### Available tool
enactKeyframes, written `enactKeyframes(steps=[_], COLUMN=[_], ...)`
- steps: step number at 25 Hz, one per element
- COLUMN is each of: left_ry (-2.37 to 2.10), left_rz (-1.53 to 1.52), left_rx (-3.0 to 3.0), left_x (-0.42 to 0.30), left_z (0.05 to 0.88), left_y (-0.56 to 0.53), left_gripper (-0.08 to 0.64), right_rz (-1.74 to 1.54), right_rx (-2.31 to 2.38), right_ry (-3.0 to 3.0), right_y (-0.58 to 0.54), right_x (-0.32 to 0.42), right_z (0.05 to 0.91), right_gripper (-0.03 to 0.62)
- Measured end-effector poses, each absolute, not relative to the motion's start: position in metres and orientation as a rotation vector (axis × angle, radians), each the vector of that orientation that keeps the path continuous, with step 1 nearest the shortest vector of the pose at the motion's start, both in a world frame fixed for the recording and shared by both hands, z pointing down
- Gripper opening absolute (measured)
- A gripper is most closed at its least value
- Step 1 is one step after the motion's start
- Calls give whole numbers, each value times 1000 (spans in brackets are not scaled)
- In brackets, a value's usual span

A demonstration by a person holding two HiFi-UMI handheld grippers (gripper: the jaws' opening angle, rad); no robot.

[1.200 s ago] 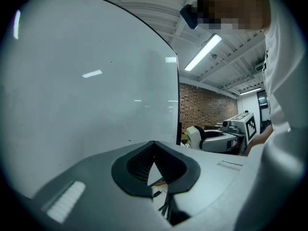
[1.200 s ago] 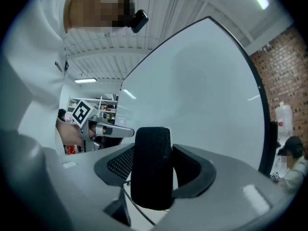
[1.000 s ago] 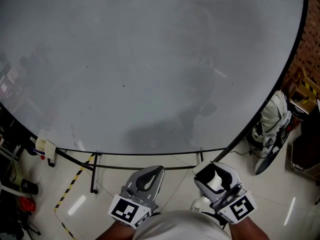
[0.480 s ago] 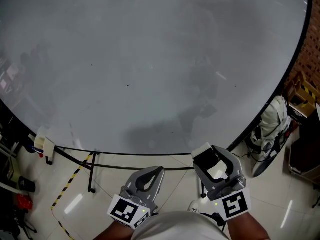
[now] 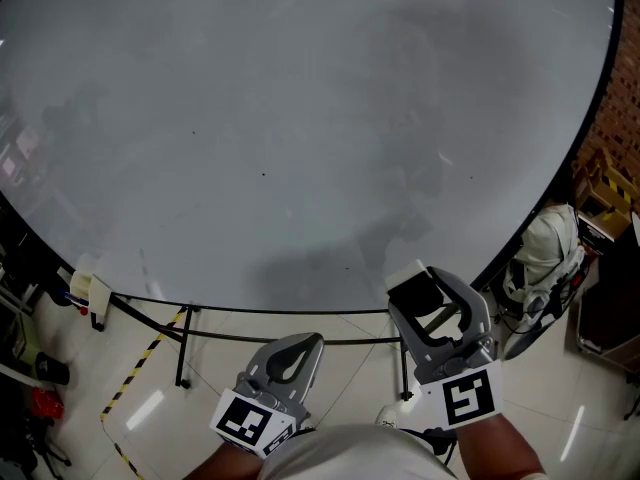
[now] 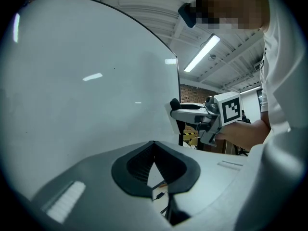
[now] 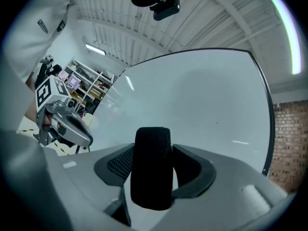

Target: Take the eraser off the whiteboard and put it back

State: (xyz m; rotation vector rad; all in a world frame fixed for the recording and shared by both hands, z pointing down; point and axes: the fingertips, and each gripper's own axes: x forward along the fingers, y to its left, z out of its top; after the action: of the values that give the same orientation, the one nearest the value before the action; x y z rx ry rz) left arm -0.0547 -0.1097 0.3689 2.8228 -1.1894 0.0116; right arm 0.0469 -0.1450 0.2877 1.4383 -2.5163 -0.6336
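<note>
Head view: a large, wiped-clean whiteboard [image 5: 300, 118] with a thin dark frame fills the upper part of the frame. It stands on a black metal stand [image 5: 186, 346] over a pale tiled floor [image 5: 200, 408], where a strip of black-and-yellow tape [image 5: 140, 371] lies at the lower left. At the bottom centre the left gripper [image 5: 312, 344], grey with a square-marker cube, has its jaws brought together and nothing in them. Just right of it, the right gripper [image 5: 430, 296] is clamped on a black-felted eraser with a white back [image 5: 413, 288], which sits right at the board's lower edge in the picture. A red brick wall [image 5: 615, 118] shows at the far right.

Left gripper view: the left gripper [image 6: 154, 144] has its tips meeting, with an empty gap behind them between the black pads. The whiteboard [image 6: 86, 81] takes up the left half. The right gripper [image 6: 192, 113] is at centre right by the board's edge, with the eraser [image 6: 173, 115] at its front. I cannot tell whether the eraser touches the board.

Right gripper view: the eraser [image 7: 151, 177] stands upright at the bottom centre, pinched on both sides by the right gripper [image 7: 153, 150]. Beyond it is the whiteboard [image 7: 202, 105], and the left gripper [image 7: 65, 124] is at the left edge.
</note>
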Motion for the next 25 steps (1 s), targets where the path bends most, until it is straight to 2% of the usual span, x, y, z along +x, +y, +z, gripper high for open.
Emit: enactKeyframes(steps=[18,25], left_ry=[-1148,-1137], left_rz=[-24,-25], left_rx=[2814,2815], left_x=[-46,-47], left_z=[370,374], left_y=[-108,-105], left_gripper=[15,15], right_rz=[-763,-919], right_rx=[1414,1465], right_ry=[-2241,-2103], right_y=[-180,-198], right_x=[39,26], right_z=[267,249], right_gripper=[236,236])
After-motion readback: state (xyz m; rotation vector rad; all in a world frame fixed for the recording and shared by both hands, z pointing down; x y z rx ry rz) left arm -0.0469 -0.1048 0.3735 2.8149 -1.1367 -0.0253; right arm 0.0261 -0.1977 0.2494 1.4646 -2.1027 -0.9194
